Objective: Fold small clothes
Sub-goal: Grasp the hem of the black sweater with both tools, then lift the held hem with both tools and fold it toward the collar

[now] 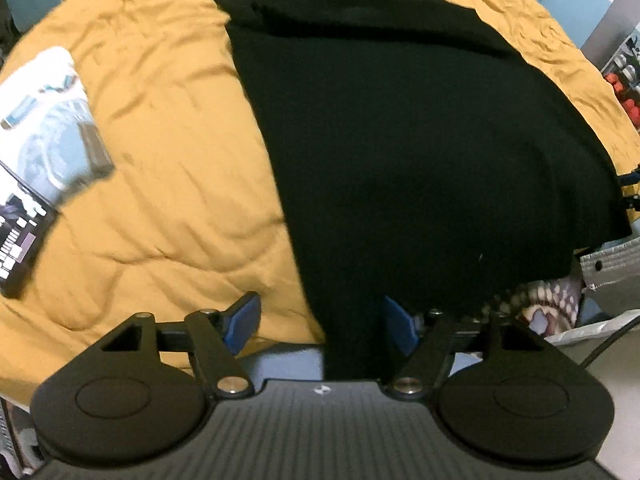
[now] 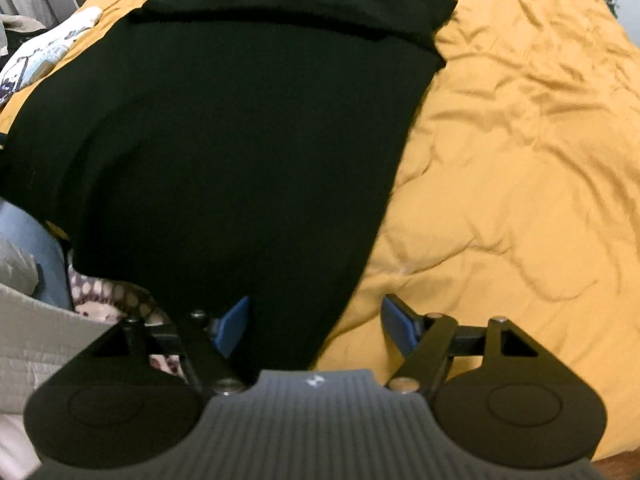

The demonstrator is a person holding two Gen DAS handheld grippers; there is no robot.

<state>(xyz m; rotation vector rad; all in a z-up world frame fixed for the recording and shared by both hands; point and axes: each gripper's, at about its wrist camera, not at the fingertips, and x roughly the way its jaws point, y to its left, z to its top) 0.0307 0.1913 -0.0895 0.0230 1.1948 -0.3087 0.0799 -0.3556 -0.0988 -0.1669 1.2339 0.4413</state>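
A black shirt (image 1: 400,152) lies spread flat on a yellow bedspread (image 1: 160,160), its near hem at the bed's edge and its far end, with the short sleeves, stretched away from the cameras. In the right wrist view the shirt (image 2: 240,140) fills the left and middle of the bedspread (image 2: 520,160).

The left gripper (image 1: 320,324) hangs over the near left corner of the shirt's hem with its jaws wide apart. One blue pad sits over bare bedspread and the other over the black cloth; neither presses on the fabric.

The right gripper (image 2: 316,324) is over the near right corner of the hem, jaws likewise spread, and nothing is pinched between the pads.

Left of the shirt, a white printed cloth (image 1: 52,120) lies on the bedspread, with a phone (image 1: 20,236) just beside it nearer the bed's edge.
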